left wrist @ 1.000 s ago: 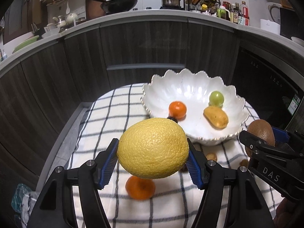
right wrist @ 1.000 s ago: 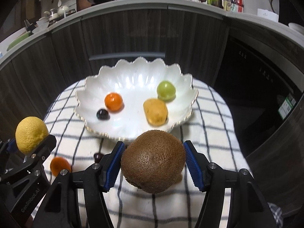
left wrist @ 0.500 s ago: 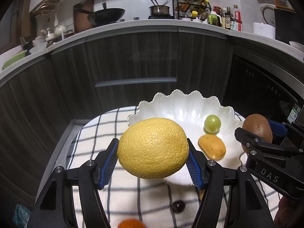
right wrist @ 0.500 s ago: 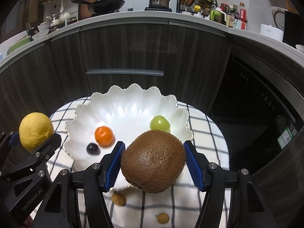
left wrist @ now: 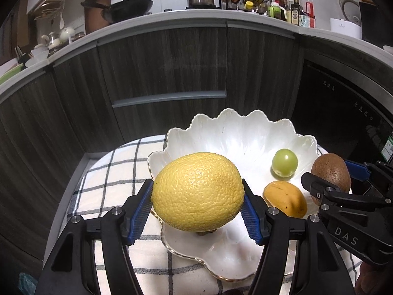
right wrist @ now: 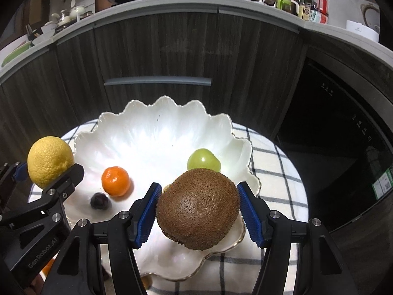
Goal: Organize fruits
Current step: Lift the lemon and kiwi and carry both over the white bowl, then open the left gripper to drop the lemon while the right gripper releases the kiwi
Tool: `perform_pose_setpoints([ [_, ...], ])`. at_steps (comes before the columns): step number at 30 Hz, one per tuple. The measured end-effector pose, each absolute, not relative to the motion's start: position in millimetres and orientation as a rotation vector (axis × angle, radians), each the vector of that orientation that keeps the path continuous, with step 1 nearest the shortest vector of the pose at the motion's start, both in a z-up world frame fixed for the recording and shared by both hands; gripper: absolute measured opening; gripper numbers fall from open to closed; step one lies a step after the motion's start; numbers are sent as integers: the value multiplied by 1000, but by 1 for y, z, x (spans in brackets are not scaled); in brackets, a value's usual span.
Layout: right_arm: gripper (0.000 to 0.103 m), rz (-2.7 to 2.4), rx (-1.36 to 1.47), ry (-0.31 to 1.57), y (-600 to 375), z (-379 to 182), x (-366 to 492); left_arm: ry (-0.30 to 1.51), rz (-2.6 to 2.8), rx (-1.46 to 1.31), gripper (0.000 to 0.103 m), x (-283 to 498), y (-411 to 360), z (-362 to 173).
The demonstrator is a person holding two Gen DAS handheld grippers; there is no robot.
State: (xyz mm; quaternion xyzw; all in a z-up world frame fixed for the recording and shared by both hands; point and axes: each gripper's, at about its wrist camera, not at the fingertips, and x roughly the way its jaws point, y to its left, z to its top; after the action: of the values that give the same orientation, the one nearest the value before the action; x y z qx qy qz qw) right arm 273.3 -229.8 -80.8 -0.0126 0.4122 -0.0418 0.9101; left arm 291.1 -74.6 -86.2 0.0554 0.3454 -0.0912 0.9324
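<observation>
My left gripper (left wrist: 197, 206) is shut on a yellow lemon (left wrist: 197, 191) and holds it over the left rim of the white scalloped bowl (left wrist: 233, 127). My right gripper (right wrist: 197, 211) is shut on a brown kiwi (right wrist: 197, 207) and holds it over the bowl's near right rim (right wrist: 172, 103). In the bowl lie a green grape-like fruit (right wrist: 203, 159), a small orange (right wrist: 115, 180), a dark berry (right wrist: 99, 200) and a yellow-orange oval fruit (left wrist: 285, 199). The lemon also shows at the left of the right wrist view (right wrist: 49, 162), the kiwi at the right of the left wrist view (left wrist: 330, 174).
The bowl sits on a round table with a white checked cloth (left wrist: 110, 186). An orange fruit (right wrist: 48, 266) lies on the cloth behind the left gripper. Dark cabinet fronts (left wrist: 167, 68) and a black oven (right wrist: 343, 132) stand just beyond the table.
Both grippers have moved forward and come over the bowl with their fruits still held. The loose small fruits on the cloth have dropped out of sight below.
</observation>
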Motion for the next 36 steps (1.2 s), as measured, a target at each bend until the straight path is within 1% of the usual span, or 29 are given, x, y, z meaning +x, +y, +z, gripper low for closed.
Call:
perform_pose_setpoints([
  [19,64,-94,-14,940,-232,-104,285,815,-180,134,67,304,-75,-110],
  [22,68,-105,-18,922,-233,-100,283,771,-158,143,86,300,-74,-101],
  [24,84,-125,-30,893,-233,-93,282,763,-153,135,87,301,-72,-96],
  [26,91,-139,-32,867,-233,-85,280,760,-148,136,89,302,-70,-92],
  [29,91,-156,-43,842,-233,-75,277,745,-140,135,91,301,-68,-84],
  [32,91,-162,-43,812,-231,-61,272,715,-124,133,100,296,-66,-72],
  [36,91,-180,-42,768,-230,-43,259,674,-105,149,103,284,-63,-56],
])
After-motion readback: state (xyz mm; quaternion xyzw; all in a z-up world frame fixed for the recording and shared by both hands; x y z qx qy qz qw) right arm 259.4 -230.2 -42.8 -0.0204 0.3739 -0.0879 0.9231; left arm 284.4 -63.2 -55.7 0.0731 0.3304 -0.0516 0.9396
